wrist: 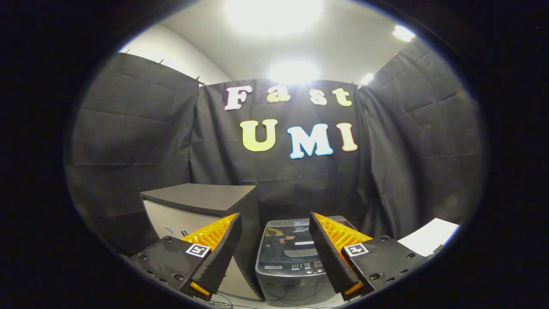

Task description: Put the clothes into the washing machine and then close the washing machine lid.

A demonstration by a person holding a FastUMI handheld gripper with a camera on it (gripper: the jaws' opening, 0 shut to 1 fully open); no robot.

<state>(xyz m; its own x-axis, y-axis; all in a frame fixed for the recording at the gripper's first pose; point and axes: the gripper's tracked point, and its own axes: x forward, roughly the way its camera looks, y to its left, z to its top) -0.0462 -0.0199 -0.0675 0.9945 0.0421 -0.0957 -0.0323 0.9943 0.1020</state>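
A grey top-loading washing machine (291,257) stands on the floor beyond my fingers, seen in the gap between them. Its dark glossy lid (288,240) lies flat and shut, with a control strip along the front edge. My gripper (274,225) is open, held well above and in front of the machine, with nothing between its fingers. No clothes are visible from here.
A grey cabinet with a dark top (201,201) stands right beside the washer on the left, partly behind my left finger. A white surface (431,238) shows at the right. Black cloth walls close the booth behind and at both sides. Cables (296,296) lie at the machine's foot.
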